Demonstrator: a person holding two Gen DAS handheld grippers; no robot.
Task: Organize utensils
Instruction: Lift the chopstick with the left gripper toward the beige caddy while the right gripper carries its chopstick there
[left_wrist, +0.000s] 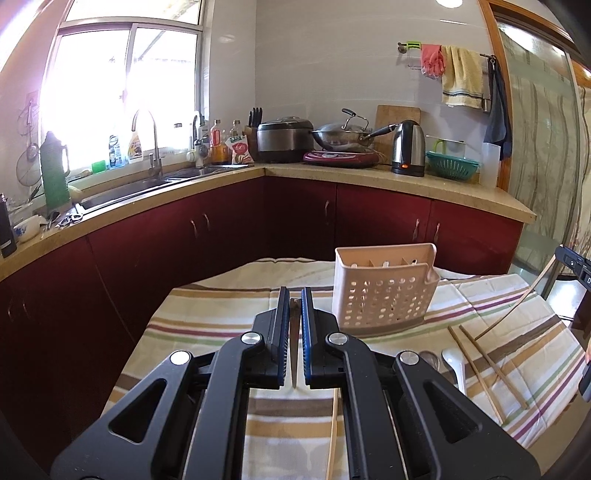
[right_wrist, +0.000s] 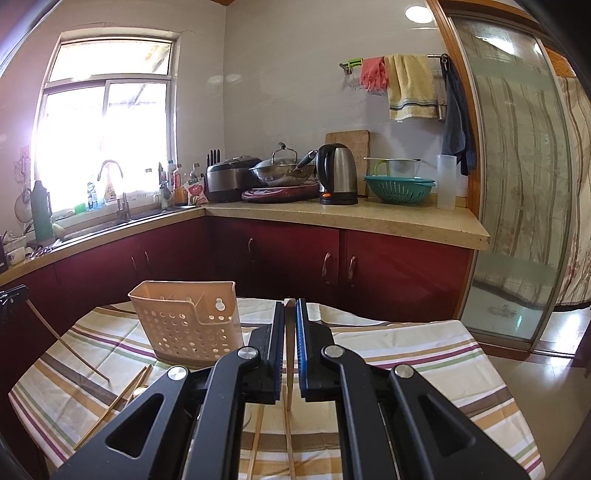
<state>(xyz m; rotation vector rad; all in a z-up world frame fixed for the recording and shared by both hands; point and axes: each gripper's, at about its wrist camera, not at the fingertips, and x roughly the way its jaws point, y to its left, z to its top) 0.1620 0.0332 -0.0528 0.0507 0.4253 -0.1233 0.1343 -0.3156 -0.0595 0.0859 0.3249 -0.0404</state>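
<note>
Chopsticks (left_wrist: 480, 365) on striped cloth (left_wrist: 207, 317) | left tongs (left_wrist: 294, 295) clamped on chopstick | right tongs (right_wrist: 290, 306) clamped on chopstick | no legible writing

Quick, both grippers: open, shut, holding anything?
Left gripper: shut on a chopstick.
Right gripper: shut on a second chopstick.

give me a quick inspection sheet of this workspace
surface: striped tablecloth covers the table.
job's things: perforated utensil holder stands upright; loose chopsticks and a white spoon lie on the cloth beside it.
clutter: nothing seen on the cloth besides the utensils.
grippers: left gripper shut on a chopstick; right gripper shut on a chopstick too.
cables: nothing seen.
surroundings: kitchen counter with kettle, wok, green colander; sink under the window.
</note>
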